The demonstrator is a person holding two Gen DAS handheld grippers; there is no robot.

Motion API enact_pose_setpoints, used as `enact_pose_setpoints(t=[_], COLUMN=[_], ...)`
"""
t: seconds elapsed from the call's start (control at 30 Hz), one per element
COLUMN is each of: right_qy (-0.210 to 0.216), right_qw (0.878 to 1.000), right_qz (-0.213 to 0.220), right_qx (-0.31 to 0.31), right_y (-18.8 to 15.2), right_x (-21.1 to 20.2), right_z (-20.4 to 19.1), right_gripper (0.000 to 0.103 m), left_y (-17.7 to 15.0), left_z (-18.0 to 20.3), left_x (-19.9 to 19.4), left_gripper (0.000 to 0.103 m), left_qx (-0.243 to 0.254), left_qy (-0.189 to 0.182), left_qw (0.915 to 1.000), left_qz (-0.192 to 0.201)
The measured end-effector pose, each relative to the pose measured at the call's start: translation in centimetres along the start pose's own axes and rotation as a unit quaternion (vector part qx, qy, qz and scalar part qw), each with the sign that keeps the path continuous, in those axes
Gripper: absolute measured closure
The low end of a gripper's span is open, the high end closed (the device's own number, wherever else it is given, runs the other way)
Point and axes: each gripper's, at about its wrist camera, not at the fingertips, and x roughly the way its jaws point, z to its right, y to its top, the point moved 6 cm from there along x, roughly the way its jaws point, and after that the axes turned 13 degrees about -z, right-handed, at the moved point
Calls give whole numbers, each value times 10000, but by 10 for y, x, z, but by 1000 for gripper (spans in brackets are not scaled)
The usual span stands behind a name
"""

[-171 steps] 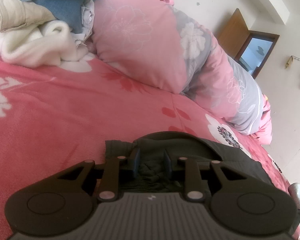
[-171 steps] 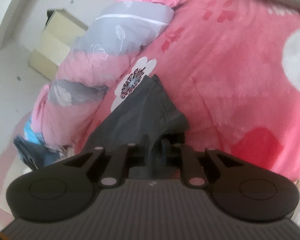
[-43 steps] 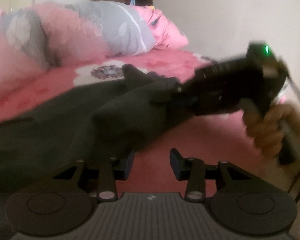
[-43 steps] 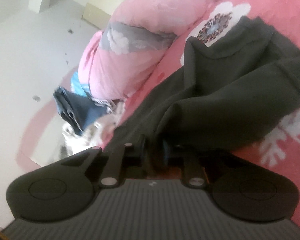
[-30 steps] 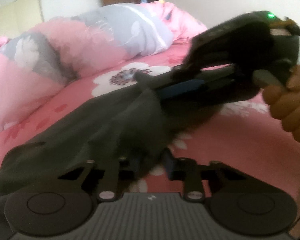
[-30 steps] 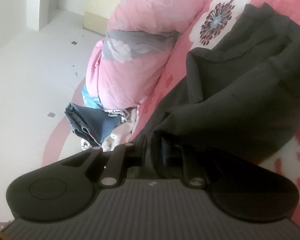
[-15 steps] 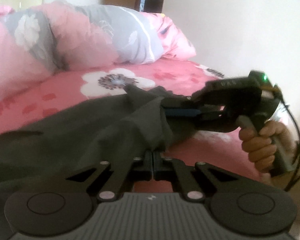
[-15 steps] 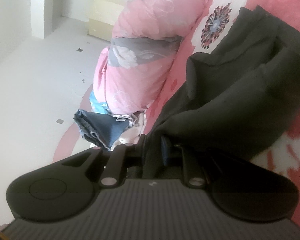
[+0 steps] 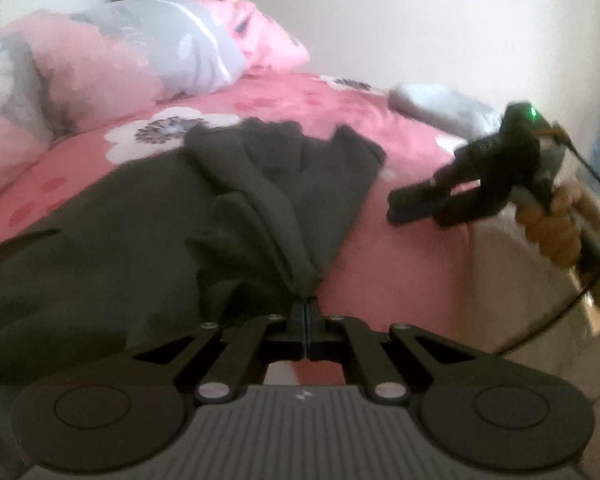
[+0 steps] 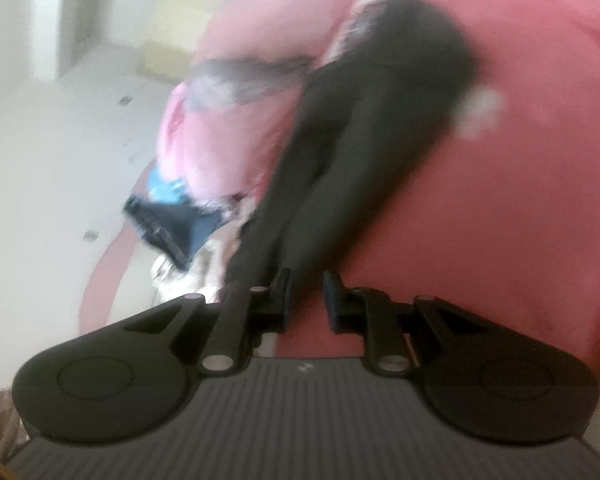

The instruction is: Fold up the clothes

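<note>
The dark grey garment (image 9: 148, 216) is soft matt cloth, creased into folds. The pink floral bedsheet (image 9: 396, 272) looks like fuzzy fleece. The rolled quilt (image 9: 112, 64) is smooth printed fabric. The left gripper (image 9: 305, 312) is matt black plastic with metal pivot pins.

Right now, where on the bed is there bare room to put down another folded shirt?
Bare pink bedsheet lies between the dark garment and the right gripper, which is open. Another strip runs behind the garment, below the rolled duvet. It is crowded to the left, where the garment spreads, pinched by the shut left gripper, and by the grey cloth.
</note>
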Motion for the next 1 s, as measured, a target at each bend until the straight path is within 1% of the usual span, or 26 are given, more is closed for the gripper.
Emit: enact_pose_setpoints(t=[0.07, 0.13, 0.17, 0.2, 0.27, 0.37, 0.43, 0.5, 0.53, 0.57, 0.6, 0.67, 0.73, 0.77, 0.8, 0.83, 0.9, 1.0], right_qy=[-262, -509, -619, -717, -870, -978, -1200, -1418, -1481, -1539, -1619, -1742, -1786, -1820, -1849, -1870, -1945, -2165], right_qw=[9993, 9972, 9957, 9939, 9903, 9862, 9836, 9809, 9804, 9801, 9794, 9786, 9775, 9764, 9755, 9750, 9734, 9703], right_qz=[230, 522, 669, 802, 1028, 1238, 1306, 1333, 1301, 1250, 1194, 1070, 1065, 1068, 1060, 1035, 971, 819], right_qx=[121, 168, 185, 229, 352, 506, 313, 50, -50, -117, -151, -221, -350, -453, -536, -610, -721, -708], right_y=[1, 9, 14, 20, 31, 47, 57, 67, 72, 77, 81, 85, 82, 79, 75, 70, 58, 33], right_x=[-14, -28, -34, -38, -45, -50, -50, -48, -48, -46, -41, -32, -29, -29, -31, -33, -38, -49], right_z=[6, 8, 8, 10, 15, 19, 12, 4, 4, 6, 7, 11, 10, 7, 5, 2, -1, 3], right_gripper=[86, 83, 79, 72, 72, 72, 72, 68, 66, 61, 60, 60, 63, 72, 85, 89, 92, 94], left_y=[-5, -7, -8, -8, -10, -14, -16, -18, -19, -19, -20, -20, -19, -19, -18, -18, -17, -19], left_z=[2, 0, -1, -2, -5, -9, -11, -13, -14, -16, -18, -21, -23, -23, -24, -24, -26, -30], left_x=[3, 5, 5, 5, 5, 2, -2, -5, -6, -6, -7, -6, -4, -3, -1, 1, 3, 4], left_gripper=[102, 102, 102, 102, 101, 96, 94, 91, 89, 83, 79, 78, 77, 77, 77, 77, 77, 77], left_qx=[53, -13, -75, -154, -305, -517, -638, -764, -836, -928, -1019, -1206, -1351, -1395, -1432, -1457, -1502, -1637], left_qy=[34, 50, 48, 34, 37, 52, 46, 38, 32, 17, 3, -53, -150, -195, -236, -266, -306, -344], left_qw=[10000, 10000, 9999, 9998, 9993, 9983, 9974, 9963, 9956, 9946, 9935, 9910, 9888, 9880, 9873, 9868, 9860, 9835], left_qz=[-18, 30, 74, 132, 194, 264, 338, 401, 432, 468, 503, 576, 623, 641, 652, 652, 660, 688])
